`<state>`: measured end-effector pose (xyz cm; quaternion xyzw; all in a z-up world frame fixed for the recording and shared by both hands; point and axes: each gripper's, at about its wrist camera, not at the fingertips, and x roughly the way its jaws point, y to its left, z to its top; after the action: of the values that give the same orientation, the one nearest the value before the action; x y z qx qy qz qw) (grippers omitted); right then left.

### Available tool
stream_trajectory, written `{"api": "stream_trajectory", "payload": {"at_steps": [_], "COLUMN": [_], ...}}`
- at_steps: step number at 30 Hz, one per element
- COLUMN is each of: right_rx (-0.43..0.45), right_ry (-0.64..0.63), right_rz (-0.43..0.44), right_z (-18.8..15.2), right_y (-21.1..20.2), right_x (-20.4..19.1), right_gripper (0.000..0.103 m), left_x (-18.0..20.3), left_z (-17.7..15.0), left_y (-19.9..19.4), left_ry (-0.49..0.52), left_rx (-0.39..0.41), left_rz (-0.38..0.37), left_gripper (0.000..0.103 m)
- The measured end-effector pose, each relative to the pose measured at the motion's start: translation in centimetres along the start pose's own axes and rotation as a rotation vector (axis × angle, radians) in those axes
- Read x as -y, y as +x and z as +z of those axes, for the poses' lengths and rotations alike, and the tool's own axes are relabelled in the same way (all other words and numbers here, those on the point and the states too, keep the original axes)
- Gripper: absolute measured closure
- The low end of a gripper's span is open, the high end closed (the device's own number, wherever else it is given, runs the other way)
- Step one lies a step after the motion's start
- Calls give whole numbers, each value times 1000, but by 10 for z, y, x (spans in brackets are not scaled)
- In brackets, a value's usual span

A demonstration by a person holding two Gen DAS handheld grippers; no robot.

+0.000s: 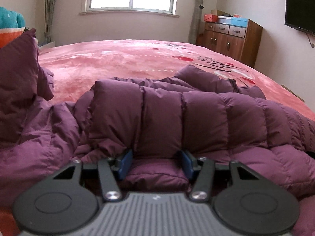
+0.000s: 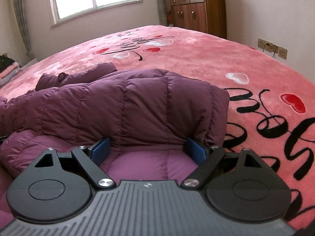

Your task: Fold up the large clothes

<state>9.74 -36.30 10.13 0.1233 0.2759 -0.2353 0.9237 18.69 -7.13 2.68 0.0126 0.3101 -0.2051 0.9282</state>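
A purple quilted down jacket lies on the pink bed; it also shows in the right wrist view. A padded fold of it stands up right in front of each gripper. My left gripper is open, its blue pads set wide on either side of the fold, the tips hidden under the fabric. My right gripper is open the same way near the jacket's right end, blue pads spread, tips tucked under the raised fold. A sleeve lies behind.
The bed has a pink blanket with hearts and black script. A wooden cabinet with boxes stands at the far wall by the window. A TV hangs on the right wall. Folded clothes lie far left.
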Motion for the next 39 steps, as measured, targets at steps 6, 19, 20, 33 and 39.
{"api": "stream_trajectory", "payload": {"at_steps": [6,19,20,33,39], "right_rx": [18,39,40,66,77], "right_ry": [6,18,18,28,27], "right_rz": [16,39,40,61,64], "right_z": [-4,-8,-9,-13,-15], "right_y": [-1,-8,-8,-9,-8], "right_x": [4,10,10,15,15], "right_gripper": [0,0,0,0,0], "left_x": [-3,-146,-158,-231,-247], "left_z": [18,93,98,114,109], "left_y": [-42,-117,-110,7,32], "left_ry": [8,-179,-214,-255,-246], "left_rx": [35,88,66,-79,-118], "left_rz": [-3,336,341,432,491], "left_gripper": [48,31,31,39,35]}}
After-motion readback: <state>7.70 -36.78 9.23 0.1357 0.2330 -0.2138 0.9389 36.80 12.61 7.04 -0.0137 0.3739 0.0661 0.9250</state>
